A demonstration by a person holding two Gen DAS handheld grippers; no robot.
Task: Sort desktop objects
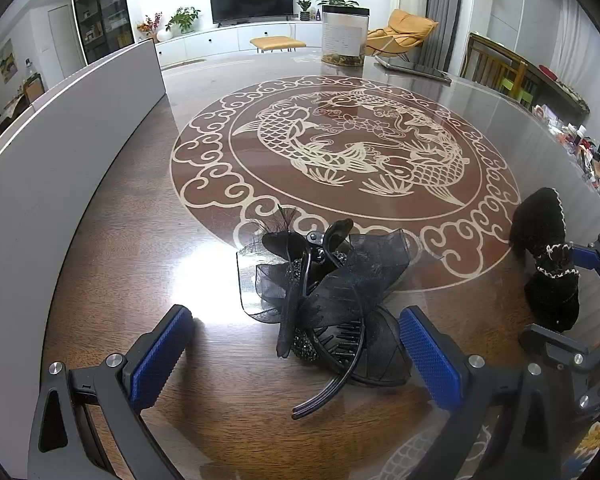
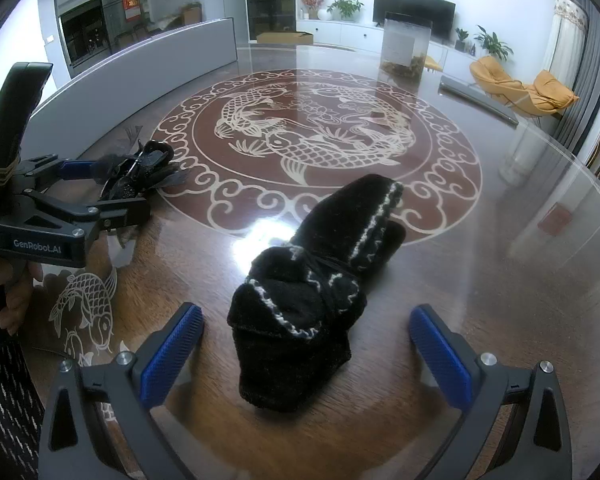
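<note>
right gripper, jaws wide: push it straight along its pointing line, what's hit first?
Most likely the black knitted mitten, which lies between the open fingers of the right gripper, untouched. Past it is only the table. Depth is approximate.

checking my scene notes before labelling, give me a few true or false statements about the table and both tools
1. The left tool is open, its blue pads either side of the black mesh-bow hair clip. True.
2. The right tool is clamped shut on the black knitted mitten with white stitching. False: it is open, pads clear of the mitten.
3. The mitten lies on the glossy brown table with the carp pattern. True.
4. The hair clip is lifted off the table. False: it rests on the surface.
5. A clear container with a dark lid stands at the far edge. True.
</note>
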